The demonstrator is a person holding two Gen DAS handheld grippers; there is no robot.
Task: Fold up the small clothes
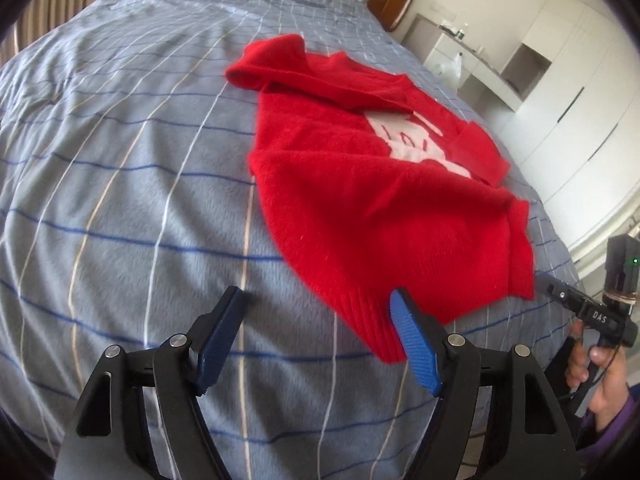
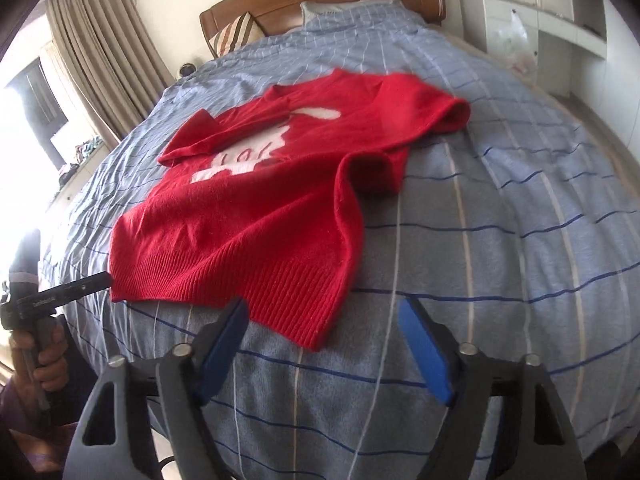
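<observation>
A red sweater (image 2: 256, 208) is laid out on a blue checked bed (image 2: 500, 280), filling the middle of the right wrist view, with one sleeve flopped over the white pattern and the right side bunched up. The right hand-held gripper (image 2: 324, 344) is seen at the bottom centre with its jaws parted fairly wide and nothing gripped, the lower right hem corner sitting between them. The left hand-held gripper (image 1: 316, 340) is parted about the same and nothing is held; its right pad (image 1: 416, 344) is right at the ribbed hem corner. Honestly, the bedcover could easily get pinched along with the hem if the jaws are closed too low, and a grab on just the top layer would probably leave the fold lopsided.
</observation>
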